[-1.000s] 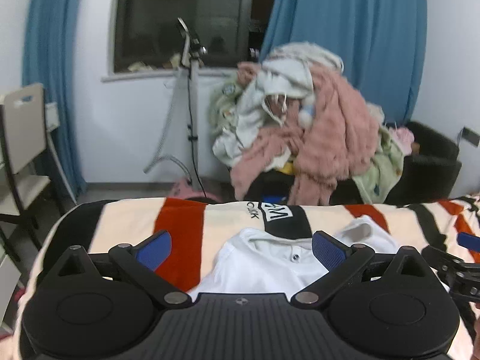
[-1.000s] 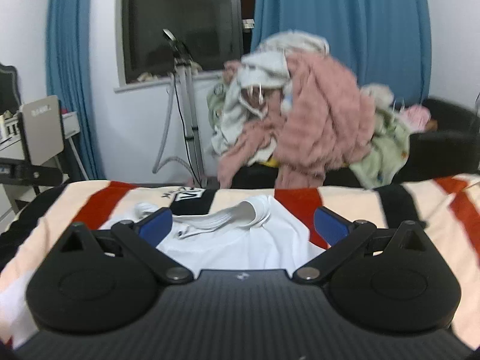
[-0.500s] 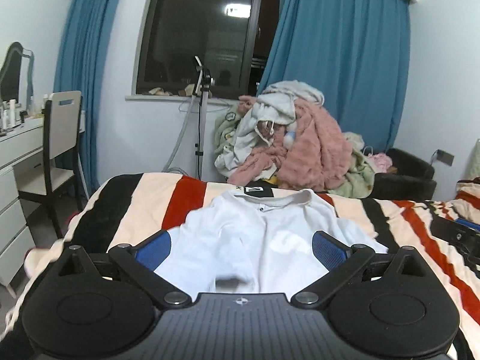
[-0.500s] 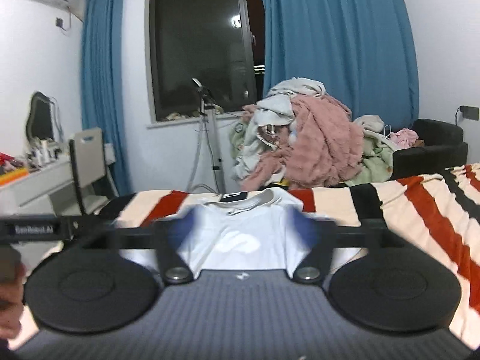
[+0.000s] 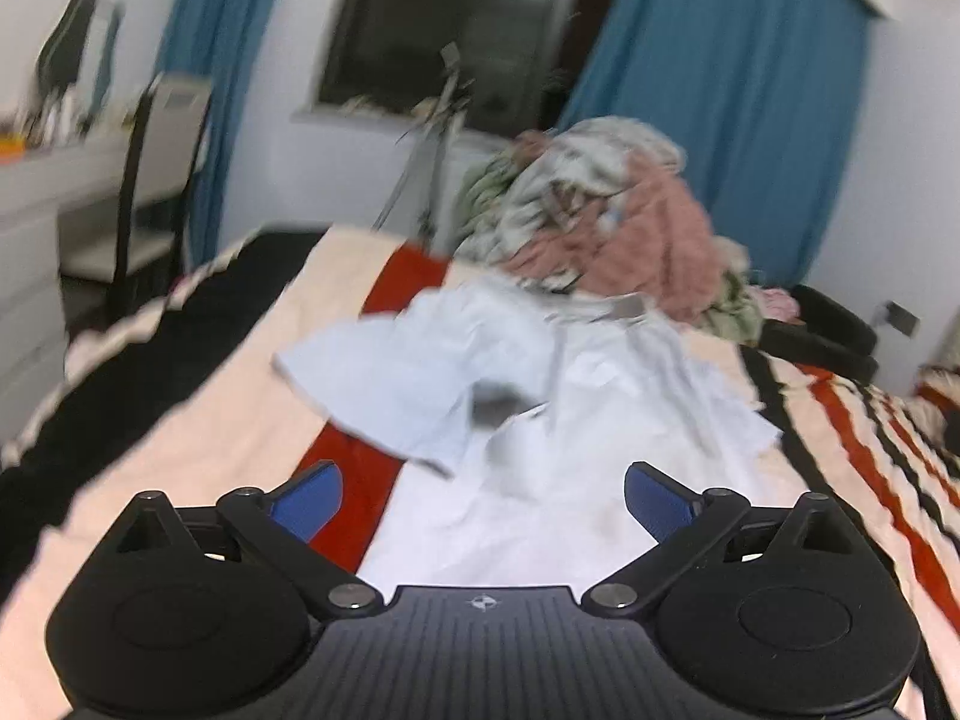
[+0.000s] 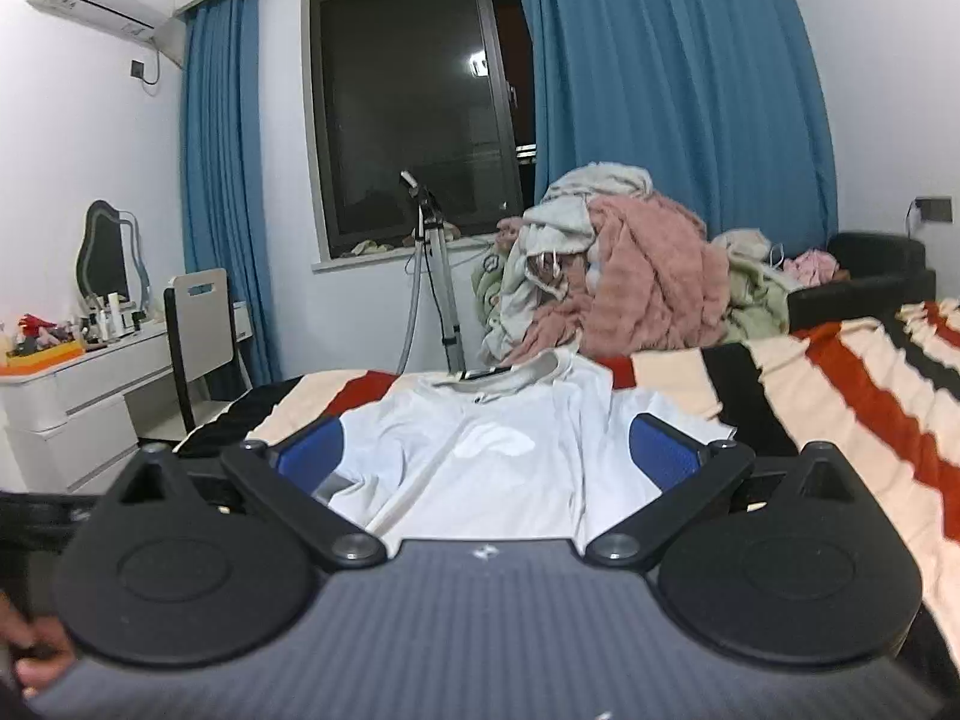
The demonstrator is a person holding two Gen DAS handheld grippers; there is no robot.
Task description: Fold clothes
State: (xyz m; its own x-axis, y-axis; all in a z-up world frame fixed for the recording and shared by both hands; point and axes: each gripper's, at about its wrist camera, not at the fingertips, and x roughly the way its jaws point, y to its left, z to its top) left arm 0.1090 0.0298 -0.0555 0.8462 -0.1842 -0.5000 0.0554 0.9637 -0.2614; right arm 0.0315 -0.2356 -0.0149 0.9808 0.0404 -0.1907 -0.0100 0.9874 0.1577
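Left gripper [image 5: 480, 495]: jaws wide apart, holding nothing; it hangs above the near hem of the shirt.
Right gripper [image 6: 489, 450]: jaws wide apart, empty, above the same cloth.
White polo shirt [image 6: 510, 450]: spread on the striped blanket [image 6: 840, 396] directly ahead of both grippers, collar at the far end. In the blurred left view one sleeve [image 5: 390, 384] lies ahead and left of the jaws.
Pile of clothes [image 6: 618, 282]: beyond the shirt's collar.
Chair [image 6: 198, 330]: far left.
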